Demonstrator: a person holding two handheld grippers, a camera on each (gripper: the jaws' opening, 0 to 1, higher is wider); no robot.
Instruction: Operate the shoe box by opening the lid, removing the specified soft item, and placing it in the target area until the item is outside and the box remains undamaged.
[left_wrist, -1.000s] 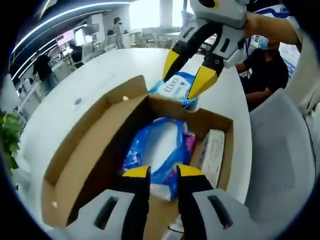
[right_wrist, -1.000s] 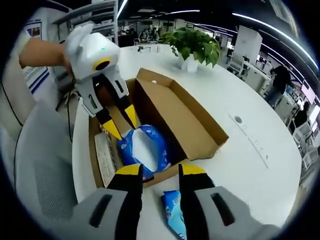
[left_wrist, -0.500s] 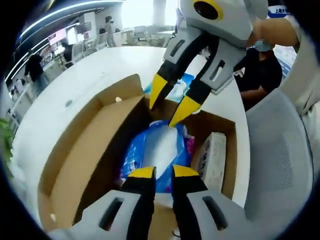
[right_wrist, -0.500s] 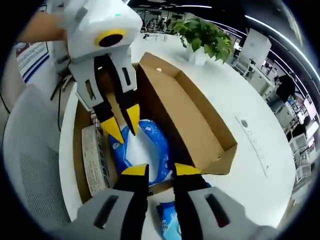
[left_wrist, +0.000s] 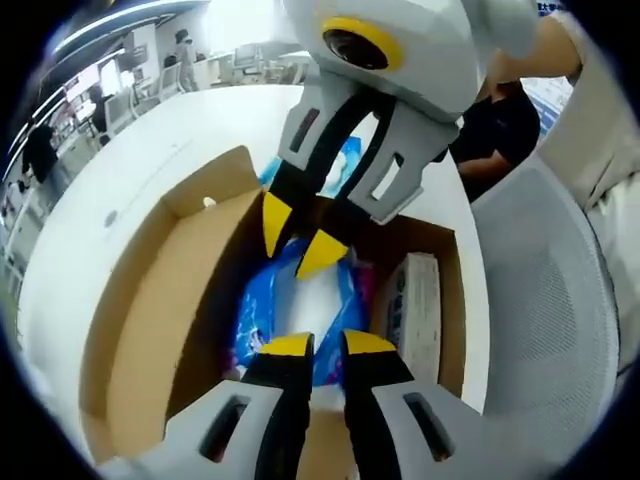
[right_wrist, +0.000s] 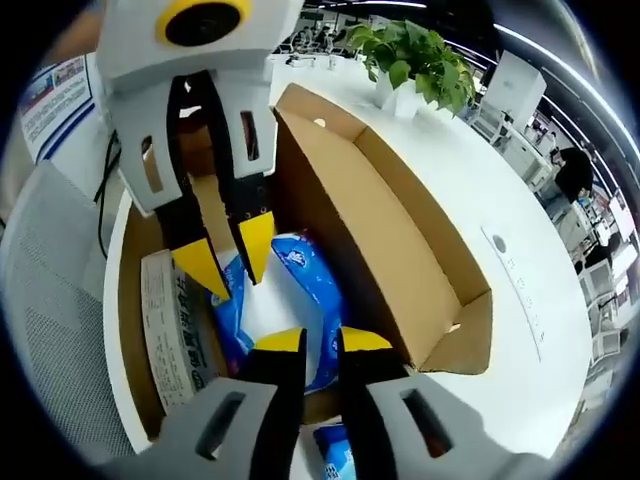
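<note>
An open cardboard shoe box stands on a white table, its lid folded out flat to one side. Inside lies a soft blue-and-white pack, and beside it a flat white carton. My left gripper hangs just over one end of the pack, jaws a little apart with nothing between them. From the opposite end my right gripper reaches down over the same pack, also open and holding nothing.
A second blue pack lies on the table just outside the box's end wall. A potted plant stands at the table's far side. A grey mesh chair is next to the box, and a person's sleeve shows nearby.
Both grippers have come down and closer together over the blue pack in the box. The jaws of each have narrowed. The pack and the box have not moved.
</note>
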